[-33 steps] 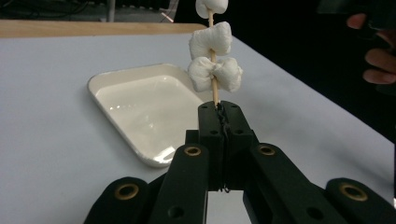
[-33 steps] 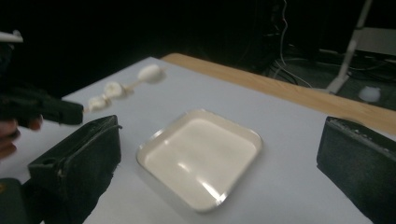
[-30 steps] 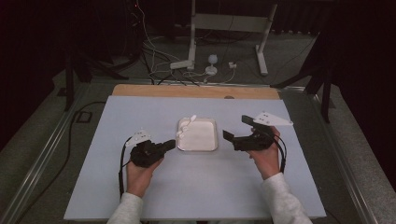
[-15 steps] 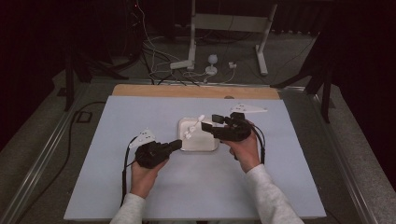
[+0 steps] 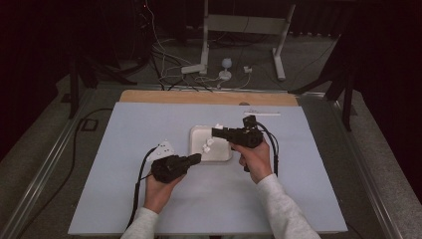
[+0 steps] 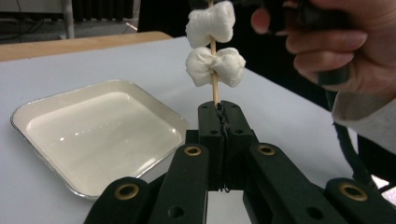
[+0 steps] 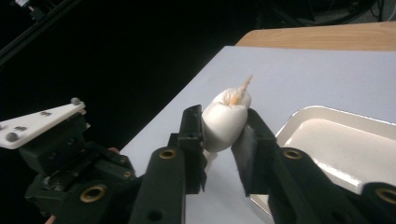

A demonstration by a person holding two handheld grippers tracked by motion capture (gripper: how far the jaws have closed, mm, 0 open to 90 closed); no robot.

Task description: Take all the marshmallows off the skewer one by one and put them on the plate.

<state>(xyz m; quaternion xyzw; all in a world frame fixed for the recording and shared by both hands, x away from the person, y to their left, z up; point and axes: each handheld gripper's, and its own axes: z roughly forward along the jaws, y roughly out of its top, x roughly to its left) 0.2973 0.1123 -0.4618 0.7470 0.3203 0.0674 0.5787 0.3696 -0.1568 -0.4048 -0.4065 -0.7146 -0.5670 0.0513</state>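
Note:
My left gripper [image 6: 223, 108] is shut on the bottom of a thin wooden skewer [image 6: 214, 88] that stands upright. Two white marshmallows are threaded on it, a lower one [image 6: 215, 66] and an upper one [image 6: 210, 22]. My right gripper [image 7: 224, 126] has just been closing and its pads press on the upper marshmallow [image 7: 226, 121], with the skewer's pointed tip [image 7: 243, 86] poking out above it. In the high view the left gripper [image 5: 198, 158] sits at the tray's near left corner, and the right gripper [image 5: 215, 132] reaches in from the right over the tray [image 5: 222, 153].
A shallow white tray [image 6: 93, 135] lies mid-table on the pale sheet, with nothing in it. A wooden strip [image 5: 199, 97] runs along the table's far edge. Cables and metal stand legs [image 5: 205, 40] are on the floor beyond.
My right gripper has moved left from the tray's right side to over the tray, and its jaws have gone from wide to closed on the upper marshmallow. The left gripper has barely moved.

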